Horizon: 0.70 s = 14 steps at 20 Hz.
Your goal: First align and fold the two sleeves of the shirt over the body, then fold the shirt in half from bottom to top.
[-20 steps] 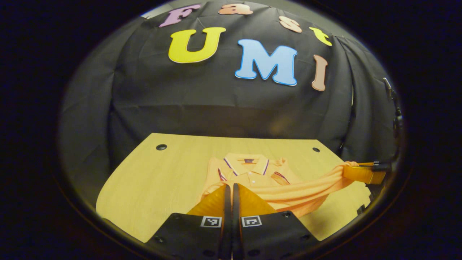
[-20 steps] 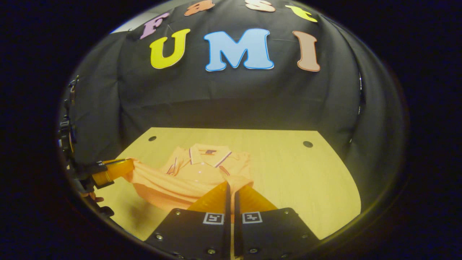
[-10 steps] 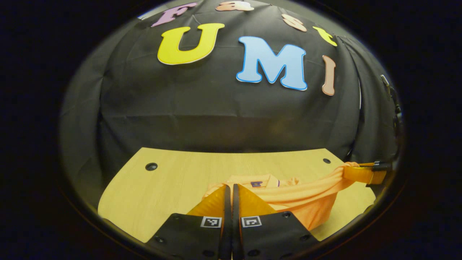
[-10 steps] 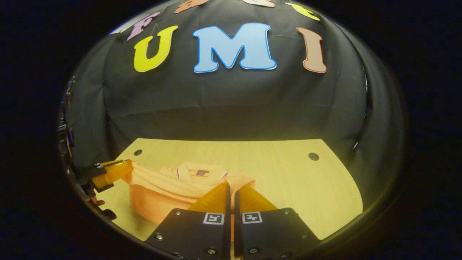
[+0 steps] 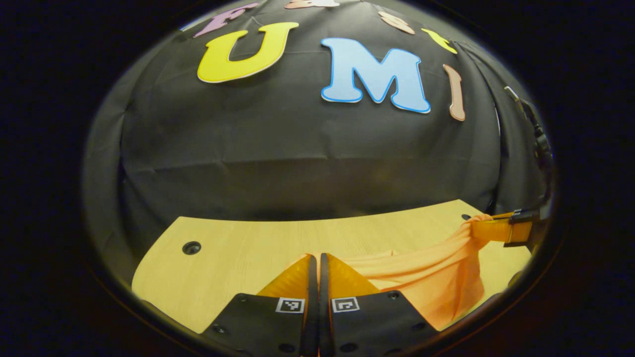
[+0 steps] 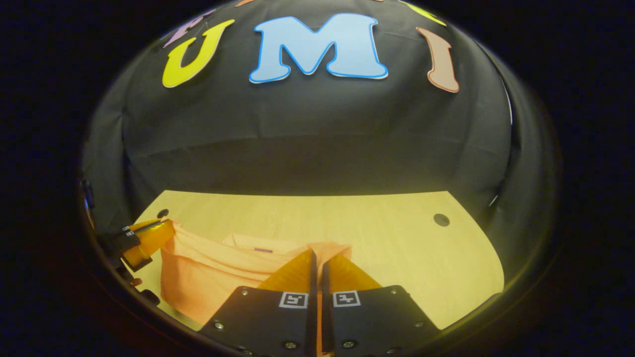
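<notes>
A: Right gripper view: your right claw (image 6: pixel 317 263) pinches the shirt (image 6: pixel 198 282) hem, collar (image 6: pixel 258 244) just beyond it.

B: Left claw (image 5: pixel 315 265) pinches likewise; the hem runs crosswise above the bench (image 5: pixel 238 248).

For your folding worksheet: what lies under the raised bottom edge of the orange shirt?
Under the lifted hem, held up by the left gripper and right gripper, the collar peeks out on the wooden table. The folded sleeves and chest are covered.
</notes>
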{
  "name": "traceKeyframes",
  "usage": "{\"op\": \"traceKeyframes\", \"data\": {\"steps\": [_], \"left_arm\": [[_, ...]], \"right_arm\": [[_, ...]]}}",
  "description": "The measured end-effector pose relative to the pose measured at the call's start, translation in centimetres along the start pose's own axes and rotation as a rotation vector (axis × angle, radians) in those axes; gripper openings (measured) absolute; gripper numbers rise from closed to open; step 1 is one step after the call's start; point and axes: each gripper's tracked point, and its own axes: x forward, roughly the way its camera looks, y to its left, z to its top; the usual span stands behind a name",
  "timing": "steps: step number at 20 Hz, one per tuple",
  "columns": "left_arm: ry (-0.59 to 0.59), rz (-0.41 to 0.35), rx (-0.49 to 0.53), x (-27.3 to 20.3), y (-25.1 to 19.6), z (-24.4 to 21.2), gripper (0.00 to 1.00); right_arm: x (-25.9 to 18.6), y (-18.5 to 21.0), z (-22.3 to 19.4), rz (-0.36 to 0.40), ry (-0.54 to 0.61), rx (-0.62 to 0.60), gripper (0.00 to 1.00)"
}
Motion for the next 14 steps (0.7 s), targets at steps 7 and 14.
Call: {"op": "traceKeyframes", "data": {"steps": [7, 14], "left_arm": [[0.023, 0.004, 0.007, 4.1, 1.2, -3.3, 0.07], [0.073, 0.023, 0.036, 4.8, 1.5, -5.0, 0.10]], "right_arm": [[5.3, 0.0, -2.6, -0.041, 0.060, 0.003, 0.04], [5.9, 0.4, -4.1, -0.056, 0.099, -0.014, 0.08]]}}
